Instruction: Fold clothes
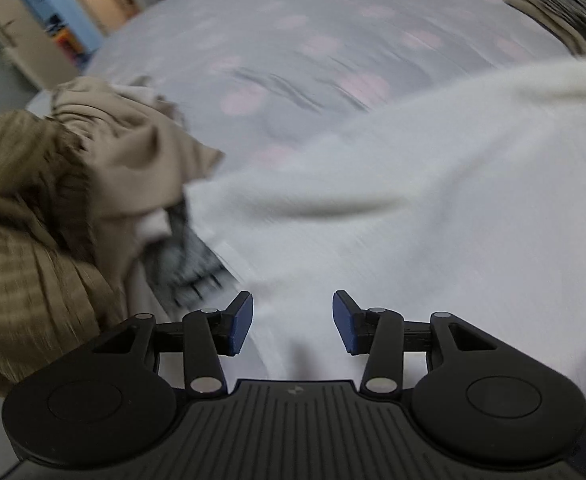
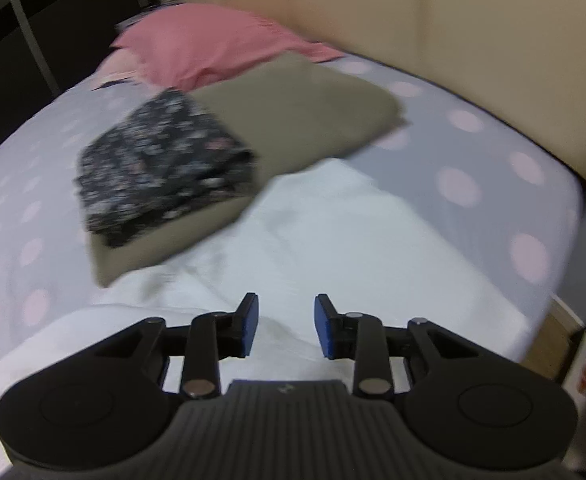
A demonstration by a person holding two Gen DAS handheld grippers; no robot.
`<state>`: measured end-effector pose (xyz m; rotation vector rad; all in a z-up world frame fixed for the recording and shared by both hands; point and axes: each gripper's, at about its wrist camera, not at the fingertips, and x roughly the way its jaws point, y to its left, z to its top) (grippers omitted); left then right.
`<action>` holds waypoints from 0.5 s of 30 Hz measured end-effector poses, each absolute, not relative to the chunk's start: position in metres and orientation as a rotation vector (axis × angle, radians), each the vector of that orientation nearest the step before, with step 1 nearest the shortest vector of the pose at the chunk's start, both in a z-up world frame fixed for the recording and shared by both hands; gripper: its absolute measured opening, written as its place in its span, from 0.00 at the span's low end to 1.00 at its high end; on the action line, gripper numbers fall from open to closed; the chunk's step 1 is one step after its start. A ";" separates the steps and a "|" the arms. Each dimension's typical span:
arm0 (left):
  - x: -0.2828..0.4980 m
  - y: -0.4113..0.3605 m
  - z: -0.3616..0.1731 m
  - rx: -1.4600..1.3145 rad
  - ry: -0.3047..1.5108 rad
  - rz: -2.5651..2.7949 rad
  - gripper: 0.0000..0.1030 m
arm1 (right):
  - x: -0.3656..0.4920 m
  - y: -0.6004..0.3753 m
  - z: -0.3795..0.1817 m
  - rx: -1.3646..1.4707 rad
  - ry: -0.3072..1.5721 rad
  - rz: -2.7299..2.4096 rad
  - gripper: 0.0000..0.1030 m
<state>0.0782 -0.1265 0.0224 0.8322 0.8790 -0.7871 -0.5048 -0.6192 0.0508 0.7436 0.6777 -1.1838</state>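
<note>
In your left wrist view, your left gripper (image 1: pixel 293 322) hangs over the white garment (image 1: pixel 413 220), jaws apart and holding nothing. The garment lies spread on the dotted sheet (image 1: pixel 313 40). To its left sits an unfolded heap (image 1: pixel 53 200) of tan and beige clothes, so I judge plenty is left to fold.

In your right wrist view, your right gripper (image 2: pixel 286 326) also stands open and empty above the same white garment (image 2: pixel 333 240). Beyond it, a floral piece (image 2: pixel 161 168) rests folded on a folded khaki piece (image 2: pixel 313 108), near the pink pillow (image 2: pixel 213 40): two items look done.

No brand or writing is readable; both views are blurred.
</note>
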 end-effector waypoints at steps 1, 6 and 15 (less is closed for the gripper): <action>0.084 -0.132 0.021 0.829 0.873 -0.773 0.43 | -0.495 -0.623 0.049 0.749 0.681 -1.161 0.36; 0.111 -0.153 0.003 0.839 0.863 -0.754 0.43 | -0.449 -0.649 0.033 0.807 0.696 -1.080 0.37; 0.150 -0.183 -0.035 0.877 0.856 -0.763 0.49 | -0.379 -0.694 -0.016 0.953 0.671 -1.039 0.48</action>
